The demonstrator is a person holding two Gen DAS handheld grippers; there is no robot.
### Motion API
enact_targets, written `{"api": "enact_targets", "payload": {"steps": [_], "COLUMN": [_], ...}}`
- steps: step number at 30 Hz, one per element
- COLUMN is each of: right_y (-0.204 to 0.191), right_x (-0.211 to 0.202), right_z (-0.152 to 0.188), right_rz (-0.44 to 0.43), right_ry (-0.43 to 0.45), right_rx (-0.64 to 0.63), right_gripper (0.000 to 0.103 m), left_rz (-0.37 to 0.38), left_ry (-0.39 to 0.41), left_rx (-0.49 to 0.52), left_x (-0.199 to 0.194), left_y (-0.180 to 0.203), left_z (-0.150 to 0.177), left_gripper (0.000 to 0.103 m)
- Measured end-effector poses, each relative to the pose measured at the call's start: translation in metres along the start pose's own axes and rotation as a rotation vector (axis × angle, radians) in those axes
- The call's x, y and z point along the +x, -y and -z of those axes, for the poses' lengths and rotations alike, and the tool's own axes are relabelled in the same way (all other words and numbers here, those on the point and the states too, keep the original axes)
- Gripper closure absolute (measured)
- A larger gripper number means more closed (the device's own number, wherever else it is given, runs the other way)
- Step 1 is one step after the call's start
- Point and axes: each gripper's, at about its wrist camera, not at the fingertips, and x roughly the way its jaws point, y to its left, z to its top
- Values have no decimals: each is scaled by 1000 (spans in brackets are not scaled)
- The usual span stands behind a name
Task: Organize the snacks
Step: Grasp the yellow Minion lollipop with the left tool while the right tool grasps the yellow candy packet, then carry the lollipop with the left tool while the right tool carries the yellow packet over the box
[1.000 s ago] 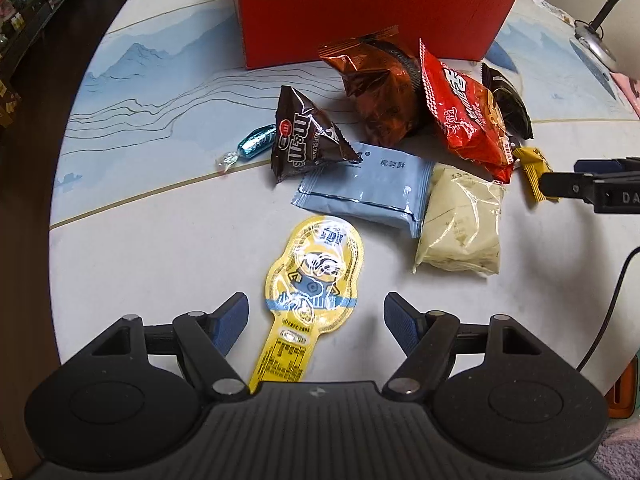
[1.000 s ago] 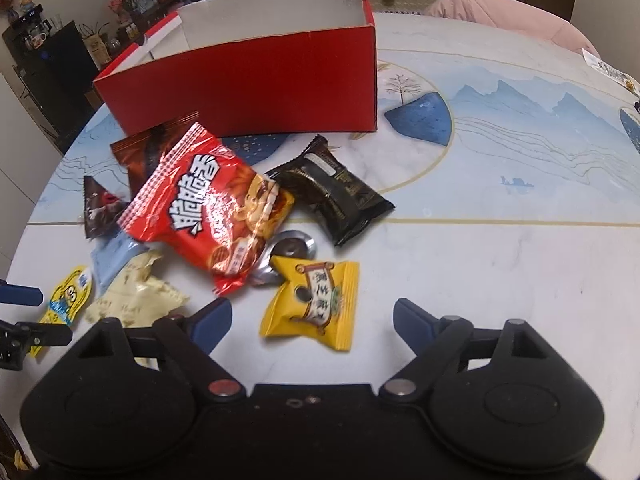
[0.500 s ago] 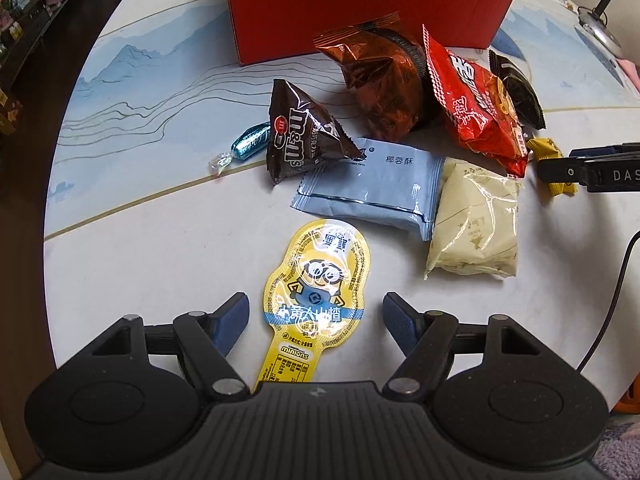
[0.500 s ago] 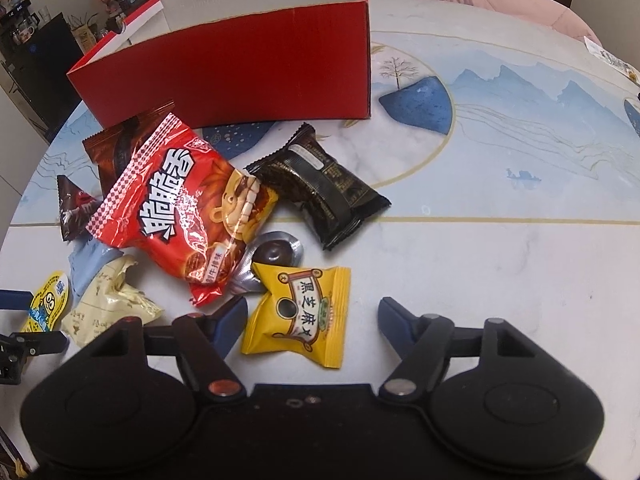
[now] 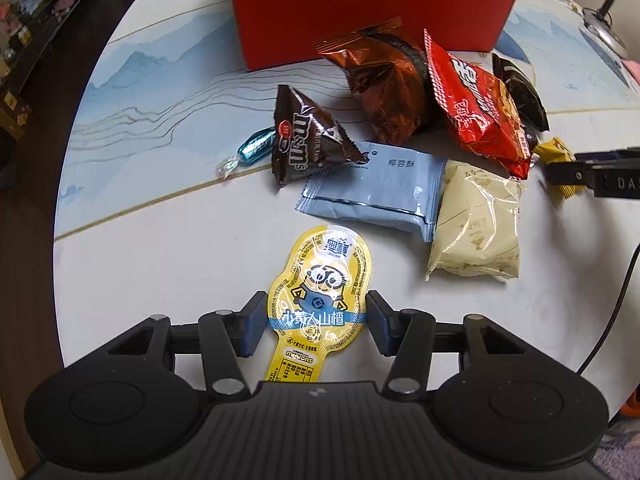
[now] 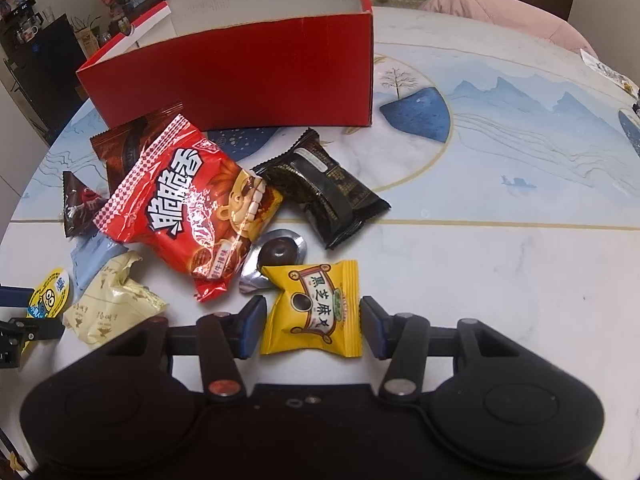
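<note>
On a table (image 5: 168,240), the left gripper (image 5: 316,322) closes around a yellow cartoon lolly pack (image 5: 320,284) whose lower end it hides, and the right gripper (image 6: 312,322) closes around a yellow sesame-candy packet (image 6: 314,312), pad contact unclear on both.

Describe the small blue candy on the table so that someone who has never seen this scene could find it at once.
Start at the red box at the far side of the table, then come toward the camera to the pile of snack packets. At the pile's left edge, beside the dark brown m&m's pouch, lies the blue candy. It is the only twist-wrapped piece, shiny blue foil with clear twisted ends, far smaller than any packet nearby.
</note>
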Motion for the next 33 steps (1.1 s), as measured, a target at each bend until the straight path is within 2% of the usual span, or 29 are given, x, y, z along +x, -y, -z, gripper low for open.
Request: {"api": "enact_targets", "payload": {"steps": [12,25,33], "right_y": [-8,-37,-56], "right_x": [-31,-83,-119], "right_z": [7,8,-1], "right_rz": [-9,-28,-58], "right_ry": [50,132,212], "right_rx": [11,-43,-72], "right_gripper": [54,54,54], "left_rz": [45,81,91], "left_ry": [10,95,193], "left_rx": [-119,-140,-133], "left_x": [-15,-66,-109], "left_y": [-17,-13,-6], "left_z": [11,18,9], "left_gripper": [51,51,51]}}
